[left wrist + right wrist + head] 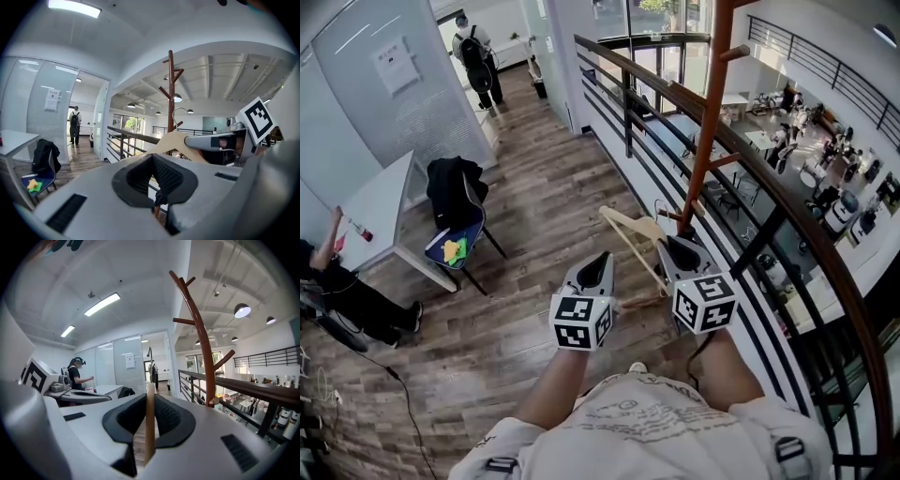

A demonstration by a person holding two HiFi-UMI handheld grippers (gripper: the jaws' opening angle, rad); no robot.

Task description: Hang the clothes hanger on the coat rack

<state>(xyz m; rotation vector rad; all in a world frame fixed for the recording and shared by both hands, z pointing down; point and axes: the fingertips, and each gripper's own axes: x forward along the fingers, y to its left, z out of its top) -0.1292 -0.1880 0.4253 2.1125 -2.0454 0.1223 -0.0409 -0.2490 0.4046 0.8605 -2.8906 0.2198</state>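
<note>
head view: right tool (680, 246) clamped on the pale wooden clothes hanger (630, 228), which is held above the plank floor (534, 187) near the reddish-brown wooden coat rack (710, 112), on no peg. left tool (602, 259), alongside, has its jaws together on nothing.

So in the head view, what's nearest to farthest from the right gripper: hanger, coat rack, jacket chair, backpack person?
1. Wooden hanger: in the right gripper's jaws.
2. Coat rack: just ahead.
3. Chair with black jacket: off left.
4. Person with backpack: far down the hall.
</note>
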